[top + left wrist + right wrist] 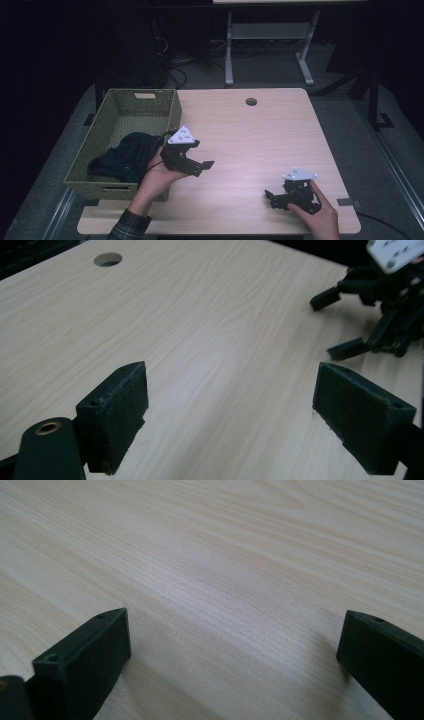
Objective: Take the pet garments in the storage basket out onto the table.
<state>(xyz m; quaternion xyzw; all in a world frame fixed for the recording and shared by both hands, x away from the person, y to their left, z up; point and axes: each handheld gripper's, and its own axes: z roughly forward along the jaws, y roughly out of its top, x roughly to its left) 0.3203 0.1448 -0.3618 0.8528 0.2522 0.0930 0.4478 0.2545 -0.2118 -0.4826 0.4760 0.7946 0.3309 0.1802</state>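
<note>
My left gripper [204, 168] hovers just right of a green woven basket [172, 116], held in a hand with a plaid sleeve. In the left gripper view its jaws [230, 395] stand wide apart, with bare wood between them. A dark cloth [127, 155] lies bunched in the near part of the basket. My right gripper [269, 198] rests low near the table's front right, open and pointing left. In the right gripper view its jaws [232, 640] are spread wide above bare wood. The left gripper view also catches the right gripper [330, 326] at its upper right.
The light wooden table [250, 145] has a round cable hole [251, 101] near its far edge, also in the left gripper view as the hole [108, 259]. The basket takes up the left side. Beyond the table are a dark floor, cables and grey desk legs [229, 50].
</note>
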